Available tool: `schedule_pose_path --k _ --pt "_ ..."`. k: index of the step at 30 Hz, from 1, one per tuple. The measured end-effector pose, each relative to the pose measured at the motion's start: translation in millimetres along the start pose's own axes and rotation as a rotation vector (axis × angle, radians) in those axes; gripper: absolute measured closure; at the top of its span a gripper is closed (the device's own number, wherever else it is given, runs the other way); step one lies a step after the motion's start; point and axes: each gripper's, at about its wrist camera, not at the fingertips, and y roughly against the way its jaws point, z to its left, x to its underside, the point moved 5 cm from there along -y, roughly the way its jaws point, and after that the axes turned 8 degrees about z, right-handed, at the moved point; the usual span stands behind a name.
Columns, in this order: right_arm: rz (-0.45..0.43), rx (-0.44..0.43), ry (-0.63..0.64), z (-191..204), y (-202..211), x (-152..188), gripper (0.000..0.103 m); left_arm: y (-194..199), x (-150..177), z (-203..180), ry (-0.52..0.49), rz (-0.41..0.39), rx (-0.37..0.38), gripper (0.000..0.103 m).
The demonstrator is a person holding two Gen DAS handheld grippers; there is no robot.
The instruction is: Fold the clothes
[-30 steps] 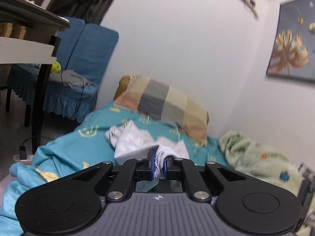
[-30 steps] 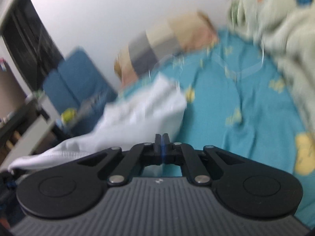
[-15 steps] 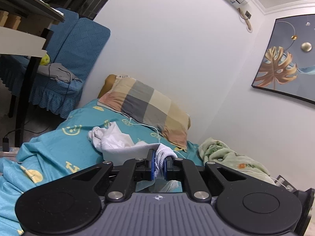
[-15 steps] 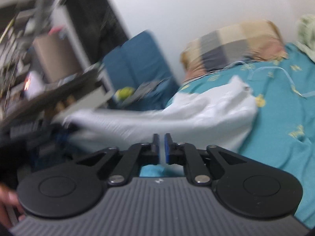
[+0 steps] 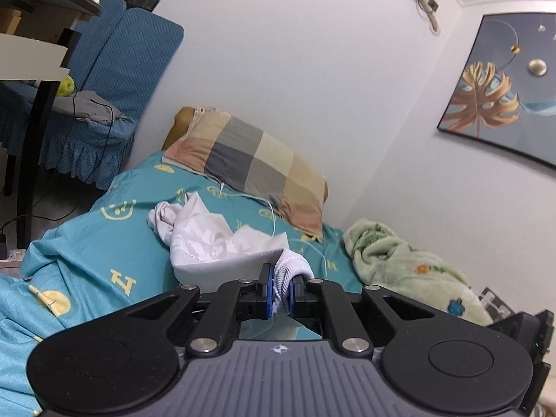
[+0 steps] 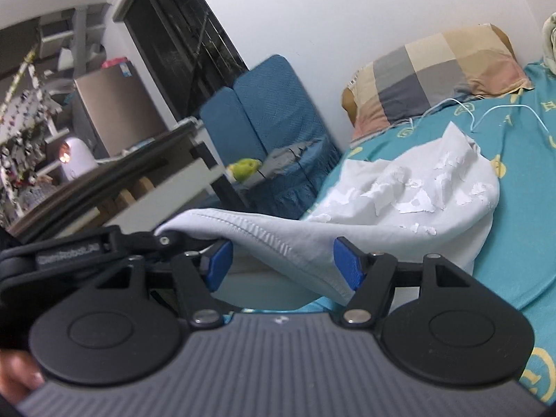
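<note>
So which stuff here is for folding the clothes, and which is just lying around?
For the job:
- white shirt
- left hand-held gripper, shut on the shirt's ribbed edge
- right hand-held gripper, jaws opening, shirt edge lying between them
- bed, the surface under the shirt

Just lying about:
- pillow
- green blanket
- white cable
- blue chair
- picture

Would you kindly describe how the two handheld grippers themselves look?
Both the left gripper and right gripper share one design: matte black linkage arms with silver rivets, two round black discs, a ribbed grey body bearing a small round mark, and blue fingertip pads.
</note>
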Motion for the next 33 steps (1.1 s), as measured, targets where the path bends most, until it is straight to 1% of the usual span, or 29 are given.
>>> schedule_pose_path --k 2,3,4,7,9,11,13,14,16,17,19,21,23,25,27,28,30,33 --pt "0.015 0.001 0.001 -2.2 -5.3 0.2 0.036 -3.0 0.4 1.3 -0.022 -0.002 -0.024 0.094" --pt "0.027 -0.023 -0.001 -4.3 -5.5 1.1 0.036 -4.4 -0.1 3.2 -0.026 -0.004 -0.041 0.094" --pt "0.041 -0.044 0.002 -6.1 -4.9 2.5 0.035 -5.5 -1.0 6.5 -0.023 -0.004 -0.059 0.094" --pt "0.055 -0.064 0.003 -12.4 -2.1 5.3 0.035 -7.4 -3.6 18.1 0.002 -0.002 -0.096 0.094" --pt "0.054 -0.090 -0.014 -13.8 -1.3 5.5 0.035 -10.6 -4.3 22.2 0.002 0.017 -0.122 0.094" --pt "0.053 -0.115 -0.031 -13.0 -1.8 5.5 0.035 -13.9 -2.4 20.9 -0.014 0.047 -0.115 0.094" --pt "0.067 -0.098 -0.004 -8.5 -5.9 8.2 0.035 -16.9 0.4 18.3 -0.034 0.077 -0.095 0.094" --pt "0.074 -0.089 0.009 -6.3 -8.0 9.5 0.036 -17.7 1.9 16.7 -0.045 0.087 -0.089 0.096" --pt "0.090 -0.067 0.019 -5.6 -10.8 13.0 0.036 -17.7 5.0 13.2 -0.070 0.090 -0.085 0.095" --pt "0.098 -0.054 0.020 -6.5 -12.0 14.7 0.036 -17.7 6.5 12.0 -0.070 0.095 -0.071 0.095" --pt "0.111 -0.024 0.017 -9.7 -15.0 16.9 0.036 -18.5 9.7 10.3 -0.046 0.108 -0.030 0.095" --pt "0.102 0.025 0.007 -14.8 -17.0 17.5 0.037 -19.9 12.3 6.5 -0.053 0.113 -0.007 0.095" --pt "0.089 0.106 -0.021 -24.8 -18.7 18.4 0.037 -20.3 14.3 3.5 -0.053 0.107 0.009 0.095" --pt "0.088 0.214 -0.065 -42.9 -20.4 20.0 0.037 -18.5 14.1 2.1 -0.030 0.092 0.030 0.095" --pt "0.086 0.321 -0.121 -66.1 -19.1 24.3 0.037 -14.4 10.1 2.6 -0.003 0.060 0.052 0.095" --pt "0.083 0.353 -0.157 -77.8 -17.1 26.4 0.035 -12.3 8.1 3.5 0.009 0.044 0.057 0.095" --pt "0.064 0.373 -0.223 -96.1 -11.3 27.1 0.035 -8.6 4.7 6.4 0.029 0.015 0.058 0.095" --pt "0.042 0.432 -0.250 -103.2 -0.7 23.8 0.036 -7.2 2.3 10.5 0.044 -0.001 0.046 0.095"
